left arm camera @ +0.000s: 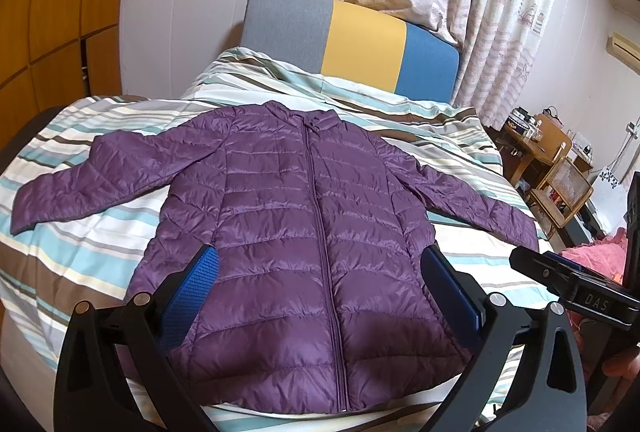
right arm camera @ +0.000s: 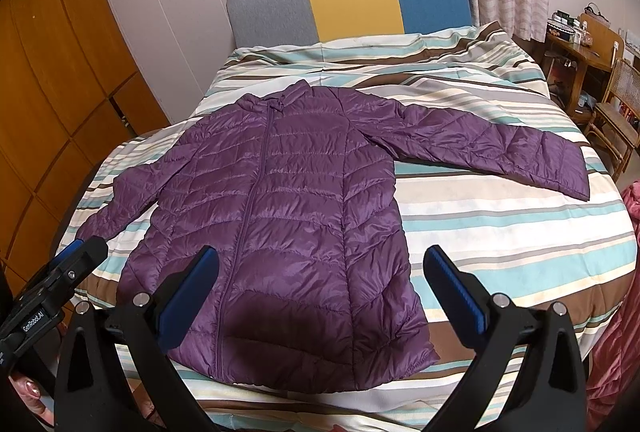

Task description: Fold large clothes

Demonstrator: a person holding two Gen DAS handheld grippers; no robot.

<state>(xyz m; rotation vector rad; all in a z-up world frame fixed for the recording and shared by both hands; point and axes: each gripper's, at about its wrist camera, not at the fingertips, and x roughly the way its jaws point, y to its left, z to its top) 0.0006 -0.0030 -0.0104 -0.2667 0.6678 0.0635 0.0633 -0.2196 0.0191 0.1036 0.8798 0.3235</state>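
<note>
Left wrist view shows jacket (left arm camera: 296,216) flat on bed (left arm camera: 80,216), sleeves spread for folding, while left gripper (left arm camera: 320,264) and right gripper (right arm camera: 320,264) hover with jaws spread, holding nothing

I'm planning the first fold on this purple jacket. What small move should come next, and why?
Probably bring the right gripper over to the right sleeve's cuff to fold it inward. The jacket lies flat, zipped, both sleeves spread on the striped bedding; both grippers are open and hold nothing.
</note>
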